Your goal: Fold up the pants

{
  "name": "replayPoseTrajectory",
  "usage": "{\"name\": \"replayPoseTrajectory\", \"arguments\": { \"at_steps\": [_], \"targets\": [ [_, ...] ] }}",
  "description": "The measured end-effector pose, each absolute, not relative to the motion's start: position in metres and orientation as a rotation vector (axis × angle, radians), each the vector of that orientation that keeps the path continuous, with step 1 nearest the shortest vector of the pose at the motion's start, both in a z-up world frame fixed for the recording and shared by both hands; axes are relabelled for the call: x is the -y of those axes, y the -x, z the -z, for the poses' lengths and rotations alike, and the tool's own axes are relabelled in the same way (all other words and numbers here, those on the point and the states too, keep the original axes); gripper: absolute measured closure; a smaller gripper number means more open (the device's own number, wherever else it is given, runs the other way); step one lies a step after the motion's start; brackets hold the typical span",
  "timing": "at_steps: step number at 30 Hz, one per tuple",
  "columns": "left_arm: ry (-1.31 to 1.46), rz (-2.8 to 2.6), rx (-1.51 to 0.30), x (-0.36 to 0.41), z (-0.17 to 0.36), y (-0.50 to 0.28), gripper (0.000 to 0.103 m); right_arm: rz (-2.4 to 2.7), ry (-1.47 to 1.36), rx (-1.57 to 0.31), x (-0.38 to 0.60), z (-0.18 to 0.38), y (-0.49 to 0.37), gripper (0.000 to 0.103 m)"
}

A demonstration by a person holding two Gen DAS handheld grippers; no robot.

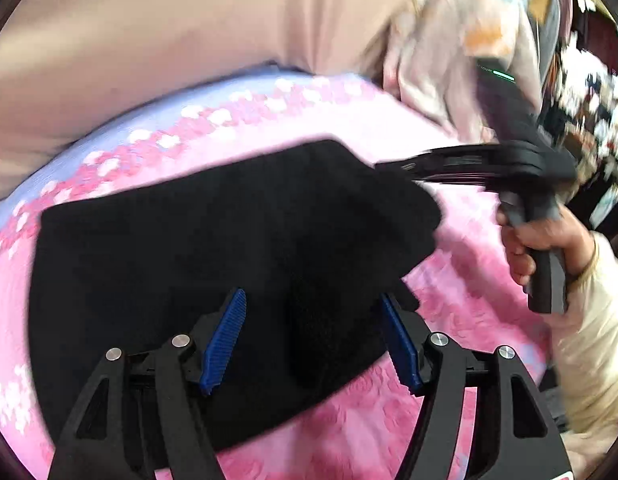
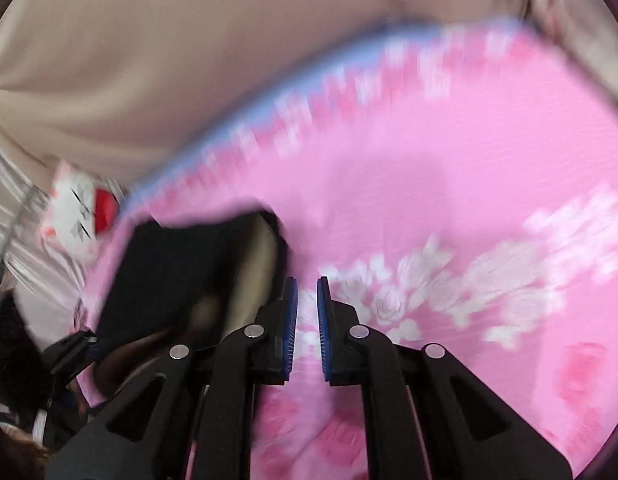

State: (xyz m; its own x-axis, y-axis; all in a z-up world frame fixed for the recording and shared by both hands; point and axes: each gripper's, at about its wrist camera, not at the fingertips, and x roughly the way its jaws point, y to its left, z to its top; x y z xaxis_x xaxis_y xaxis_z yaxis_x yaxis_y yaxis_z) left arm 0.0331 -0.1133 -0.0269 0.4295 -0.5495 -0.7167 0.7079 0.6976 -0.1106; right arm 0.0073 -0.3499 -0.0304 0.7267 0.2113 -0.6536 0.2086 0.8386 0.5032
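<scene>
Black pants [image 1: 213, 232] lie in a folded bundle on the pink flowered bedsheet [image 1: 461, 288]. My left gripper [image 1: 313, 344] stands open just over the bundle's near edge, and its blue pads [image 1: 225, 340] are clear of the cloth. My right gripper [image 1: 389, 166], held by a hand [image 1: 541, 240], points at the bundle's far right corner with its fingers together. In the right wrist view the right gripper [image 2: 307, 320] is shut with only a thin slit and nothing in it. There the pants [image 2: 177, 276] lie to its left, with a pale inner patch showing.
The sheet's blue and white border [image 1: 157, 120] marks the bed's far edge, against a beige curtain [image 1: 149, 32]. Pale patterned cloth [image 1: 449, 40] hangs at the back right. A white and red bag [image 2: 77, 212] sits beyond the bed's left edge.
</scene>
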Motion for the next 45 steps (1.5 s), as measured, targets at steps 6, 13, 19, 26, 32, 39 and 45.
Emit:
{"name": "replayPoseTrajectory", "arguments": {
  "at_steps": [6,13,19,26,32,39,45],
  "targets": [
    [-0.123,0.562,-0.726,0.048,-0.017,-0.073,0.022,-0.162,-0.430,-0.649,0.276,-0.042,-0.005,0.091],
    [-0.126,0.279,-0.884,0.016,0.068,-0.156,0.018,-0.108,-0.550,-0.824,0.281,0.063,-0.049,0.103],
    [0.023,0.296,-0.793,-0.040,0.020,-0.136,0.023,-0.027,-0.416,-0.800,0.246,-0.006,-0.039,0.096],
    [-0.150,0.140,-0.697,-0.054,0.008,-0.111,0.023,-0.356,-0.230,-0.866,0.121,-0.046,-0.173,0.095],
    [-0.159,0.165,-0.772,-0.057,0.030,-0.106,0.023,-0.376,-0.229,-1.028,0.075,0.050,-0.273,0.103],
    [-0.147,0.174,-0.814,-0.065,0.047,-0.110,0.023,-0.270,-0.281,-0.905,0.098,0.019,-0.235,0.094],
    [-0.170,0.158,-0.809,-0.064,0.048,-0.108,0.023,-0.208,-0.386,-0.857,0.133,0.010,-0.191,0.090]
  ]
}}
